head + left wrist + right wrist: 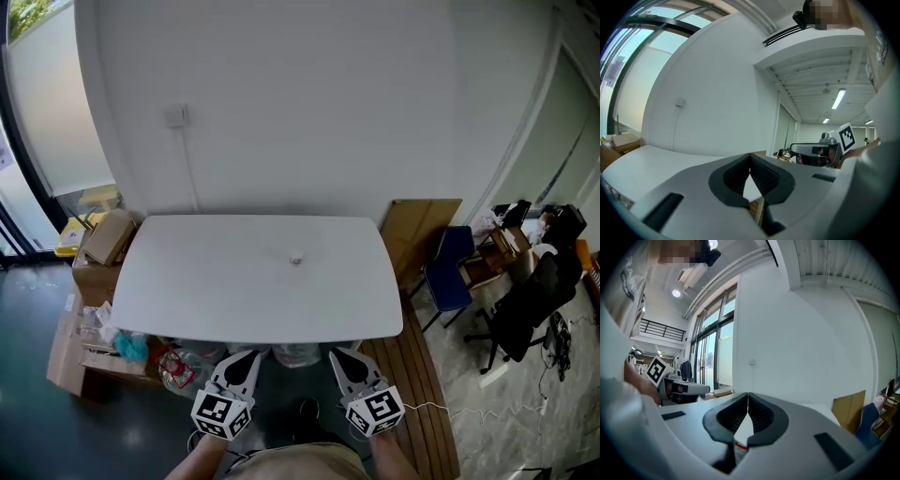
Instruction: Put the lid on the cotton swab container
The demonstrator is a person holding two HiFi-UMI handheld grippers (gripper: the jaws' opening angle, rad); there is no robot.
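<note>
Grippers hang side by side just short of the table's near edge, above dark floor and apart from each other. The left gripper [246, 357] has its jaws pressed together on nothing, the ridged pads meeting at the tips in its own view. The right gripper [343, 356] is closed the same way, also empty. Both point level across the table [187, 300].

Plastic bags [178, 367] lie under the near left corner. The white top has rounded corners, and open surface stretches wide to either side of the grippers' line ahead. Cardboard boxes [103, 242] crowd the left edge. On the right a blue chair [448, 272] stands near the edge, with a black office chair [525, 309] beyond it. A wooden board [422, 230] leans at the far right corner, and the far edge runs close along a white wall.

The cotton swab container [296, 257] sits near the middle of the top, a little toward the far edge, well apart from both grippers. It shows as a small pale roundish thing. It is too small to tell whether a lid is on it.
</note>
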